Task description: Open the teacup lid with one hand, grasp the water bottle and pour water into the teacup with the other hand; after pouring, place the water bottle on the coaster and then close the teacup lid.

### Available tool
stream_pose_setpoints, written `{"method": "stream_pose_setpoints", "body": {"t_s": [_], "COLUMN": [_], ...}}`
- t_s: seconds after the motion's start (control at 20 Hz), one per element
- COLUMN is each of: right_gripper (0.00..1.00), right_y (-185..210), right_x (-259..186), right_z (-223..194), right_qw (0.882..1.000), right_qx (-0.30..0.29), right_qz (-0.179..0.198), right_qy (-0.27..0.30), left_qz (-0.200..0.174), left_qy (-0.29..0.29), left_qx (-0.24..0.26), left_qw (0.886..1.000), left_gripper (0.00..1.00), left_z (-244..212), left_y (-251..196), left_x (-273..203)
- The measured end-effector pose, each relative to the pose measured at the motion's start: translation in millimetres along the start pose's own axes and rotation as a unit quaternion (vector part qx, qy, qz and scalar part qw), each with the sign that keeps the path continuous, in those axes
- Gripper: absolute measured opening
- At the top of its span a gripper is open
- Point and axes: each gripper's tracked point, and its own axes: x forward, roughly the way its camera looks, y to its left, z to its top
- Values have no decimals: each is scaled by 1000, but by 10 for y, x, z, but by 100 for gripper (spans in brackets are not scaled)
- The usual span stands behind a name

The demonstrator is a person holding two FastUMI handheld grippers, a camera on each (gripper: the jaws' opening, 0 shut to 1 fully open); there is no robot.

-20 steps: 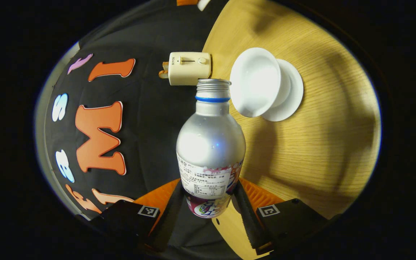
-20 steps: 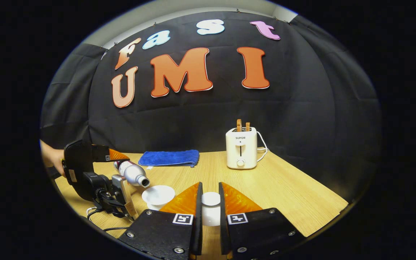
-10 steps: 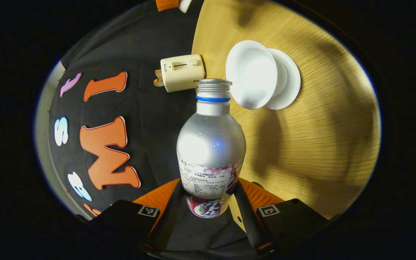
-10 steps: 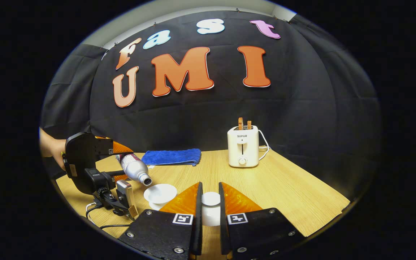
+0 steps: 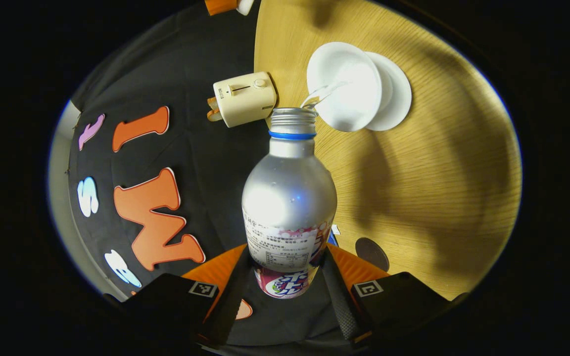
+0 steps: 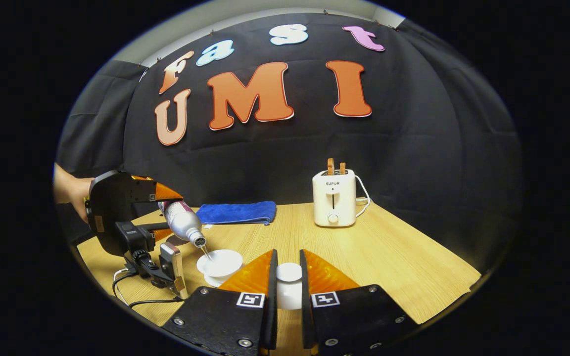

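Left gripper view: pouring under way.
Left gripper (image 5: 287, 287) pinching tilted water bottle (image 5: 289, 202), streaming into teacup (image 5: 344, 84); right gripper (image 6: 285, 284) clamping lid (image 6: 289, 284).

Silver water bottle (image 5: 289, 198) tilted, pouring into open white teacup (image 5: 344, 84); lid (image 6: 289, 272) off.

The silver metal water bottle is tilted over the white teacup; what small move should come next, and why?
Probably hold this tilt a little longer. The silver metal water bottle, clamped in the left gripper, sends a thin stream into the open white teacup, while the right gripper holds the white lid aside.
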Motion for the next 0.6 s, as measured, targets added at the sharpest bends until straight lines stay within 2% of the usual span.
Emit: {"method": "stream_pose_setpoints", "body": {"t_s": [0.6], "right_gripper": [20], "right_y": [51], "right_x": [6], "right_z": [-10], "right_qw": [1000], "right_qx": [-8], "right_qz": [13], "right_qy": [3], "left_qz": [34], "left_qy": [7], "left_qx": [49], "left_qw": [998], "left_gripper": [84], "left_z": [-91], "left_y": [390], "left_x": [-75]}}
